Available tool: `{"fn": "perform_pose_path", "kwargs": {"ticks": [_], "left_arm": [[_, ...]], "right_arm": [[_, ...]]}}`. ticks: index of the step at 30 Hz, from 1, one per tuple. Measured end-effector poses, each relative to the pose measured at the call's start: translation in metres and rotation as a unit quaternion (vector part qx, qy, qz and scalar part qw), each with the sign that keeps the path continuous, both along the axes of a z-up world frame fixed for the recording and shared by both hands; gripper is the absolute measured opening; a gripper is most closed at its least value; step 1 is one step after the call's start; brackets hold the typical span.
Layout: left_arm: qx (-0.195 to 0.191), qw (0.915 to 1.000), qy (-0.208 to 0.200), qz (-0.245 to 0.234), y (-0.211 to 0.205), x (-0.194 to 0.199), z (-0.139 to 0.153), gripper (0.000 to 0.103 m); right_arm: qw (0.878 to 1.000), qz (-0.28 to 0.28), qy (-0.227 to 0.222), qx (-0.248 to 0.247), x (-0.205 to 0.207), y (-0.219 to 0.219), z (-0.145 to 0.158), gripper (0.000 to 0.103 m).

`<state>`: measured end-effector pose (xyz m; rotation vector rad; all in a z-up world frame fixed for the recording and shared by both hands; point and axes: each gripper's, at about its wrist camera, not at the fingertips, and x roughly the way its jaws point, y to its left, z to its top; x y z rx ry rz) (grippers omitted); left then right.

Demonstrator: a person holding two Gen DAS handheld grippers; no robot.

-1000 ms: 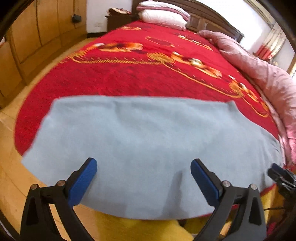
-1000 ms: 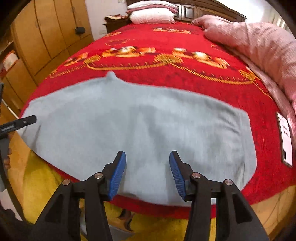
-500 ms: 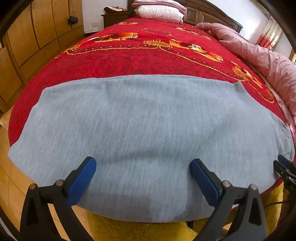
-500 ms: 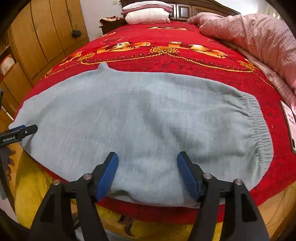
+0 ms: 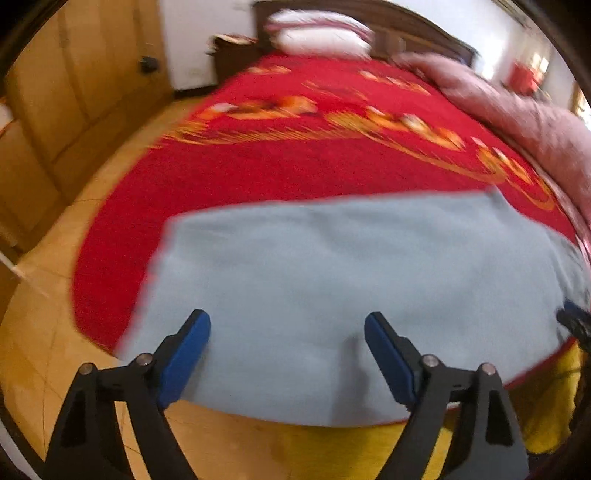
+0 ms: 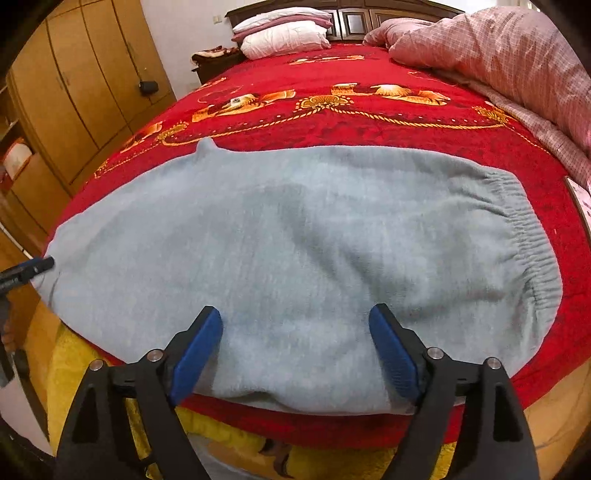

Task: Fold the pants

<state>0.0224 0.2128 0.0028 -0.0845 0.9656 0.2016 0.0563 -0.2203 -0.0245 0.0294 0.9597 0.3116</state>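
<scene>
Light grey pants point(image 6: 295, 240) lie flat across the near end of the red bed blanket point(image 6: 369, 125), elastic waistband point(image 6: 528, 236) to the right. My right gripper point(image 6: 295, 314) hovers over their near edge, its jaws opening with no cloth pinched between the pads. In the blurred left wrist view the pants point(image 5: 332, 277) end at a straight left edge. My left gripper point(image 5: 286, 321) is above their near edge, wide but closing, with nothing gripped. Each gripper's tip shows in the other's view: left gripper point(image 6: 33, 267), right gripper point(image 5: 572, 321).
A pink checked quilt point(image 6: 498, 55) is heaped along the bed's right side, and pillows point(image 6: 284, 33) lie at the headboard. Wooden wardrobes point(image 6: 74, 92) line the left wall. A flat white item point(image 6: 583, 199) lies at the blanket's right edge. Yellow cloth point(image 6: 92, 369) hangs below the bed's edge.
The right gripper's jaws have spread wider and its view has drawn in on the pants. The left view has swung, so the pants sit further right, and its jaws have narrowed a little.
</scene>
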Motion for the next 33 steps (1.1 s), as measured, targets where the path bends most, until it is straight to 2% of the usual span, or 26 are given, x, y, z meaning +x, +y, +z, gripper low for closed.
{"fn": "perform_pose_path", "kwargs": {"ticks": [3,8,10,15,16,17,18,20,23,28,31,33], "left_arm": [[0.007,0.9996,-0.007,0.028,0.033,-0.003,0.001,0.081],[0.0,0.9986,0.013,0.052,0.064,-0.002,-0.018,0.076],[-0.019,0.9981,0.016,0.057,0.069,-0.001,-0.027,0.076],[-0.016,0.9986,-0.001,0.051,0.058,0.004,-0.029,0.075],[-0.012,0.9988,-0.002,0.048,0.055,0.006,-0.03,0.07],[-0.009,0.9991,-0.004,0.041,0.052,0.007,-0.03,0.058],[-0.007,0.9995,-0.006,0.03,0.047,0.008,-0.031,0.052],[-0.007,0.9997,-0.005,0.021,0.041,0.012,-0.031,0.033],[-0.038,0.9989,-0.006,0.026,0.044,0.014,-0.029,0.014],[-0.051,0.9981,-0.011,0.033,0.045,0.008,-0.011,0.009],[-0.062,0.9971,-0.033,0.03,0.038,-0.001,0.012,0.009],[-0.051,0.9973,-0.045,0.03,0.027,-0.007,0.03,0.009]], "right_arm": [[1.0,0.005,-0.006,-0.022,-0.001,0.01,-0.002,0.095],[0.999,0.006,-0.011,-0.051,0.0,0.023,-0.007,0.103],[0.998,0.004,-0.012,-0.056,0.0,0.025,-0.007,0.103],[0.998,0.001,-0.017,-0.067,0.0,0.027,-0.009,0.103],[0.998,0.0,-0.018,-0.067,0.0,0.027,-0.009,0.103],[0.998,-0.001,-0.018,-0.067,0.0,0.027,-0.009,0.103],[0.998,-0.002,-0.019,-0.068,0.0,0.028,-0.009,0.103],[0.997,-0.003,-0.019,-0.072,0.0,0.029,-0.009,0.103],[0.997,-0.003,-0.011,-0.079,0.002,0.031,-0.008,0.103],[0.997,-0.001,-0.01,-0.076,0.001,0.029,-0.006,0.103],[0.997,-0.004,-0.011,-0.079,0.001,0.029,-0.001,0.095],[0.997,-0.003,-0.015,-0.079,-0.001,0.028,0.004,0.086]]}}
